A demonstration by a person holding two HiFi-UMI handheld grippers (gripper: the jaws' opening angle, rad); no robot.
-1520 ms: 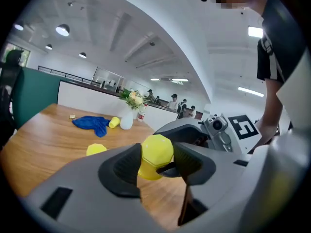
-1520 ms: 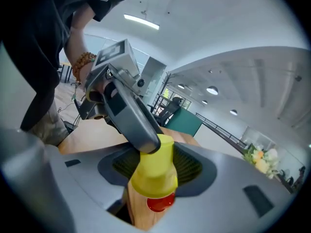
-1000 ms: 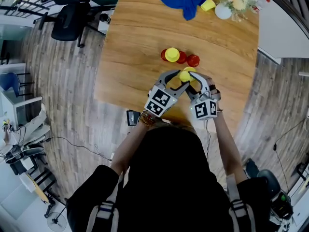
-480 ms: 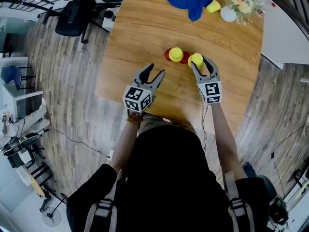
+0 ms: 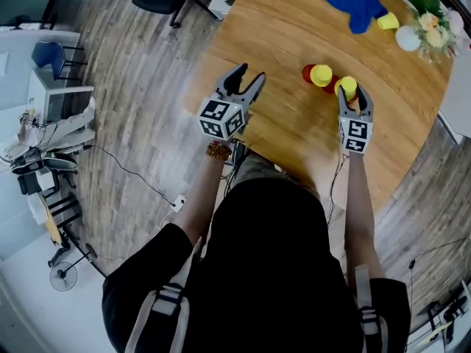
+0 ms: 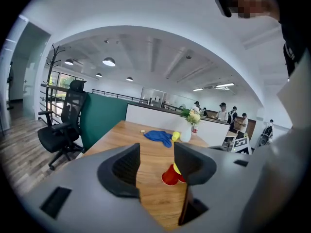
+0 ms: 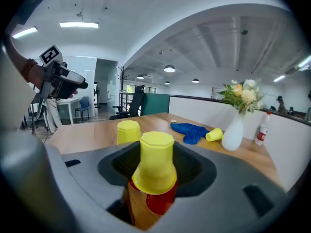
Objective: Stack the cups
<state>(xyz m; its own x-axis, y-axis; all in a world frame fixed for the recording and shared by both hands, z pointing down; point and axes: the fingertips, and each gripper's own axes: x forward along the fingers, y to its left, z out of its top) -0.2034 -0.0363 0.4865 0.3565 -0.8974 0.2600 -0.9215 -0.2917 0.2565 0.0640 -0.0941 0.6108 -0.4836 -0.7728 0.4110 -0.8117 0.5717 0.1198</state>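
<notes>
An upside-down yellow cup (image 7: 156,152) sits between the jaws of my right gripper (image 7: 156,171), which is shut on it. It is capped over a red cup (image 7: 158,203) on the wooden table (image 5: 280,43). In the head view that yellow cup (image 5: 347,87) shows just ahead of the right gripper (image 5: 352,103). To its left, a second upturned yellow cup (image 5: 321,74) stands among red cups (image 5: 307,73). My left gripper (image 5: 241,85) hovers open and empty at the table's left side. Along its jaws I see a red cup (image 6: 170,175) further out on the table.
At the table's far end lie a blue cloth (image 5: 355,2), a yellow cup on its side (image 5: 388,21) and a white vase with flowers (image 5: 408,37). A black office chair (image 6: 65,123) stands off the table's left. The table edge and the floor are close by the left gripper.
The left gripper left the yellow cup and swung away to the table's left side, still open. The right gripper carried the yellow cup forward onto a red cup.
</notes>
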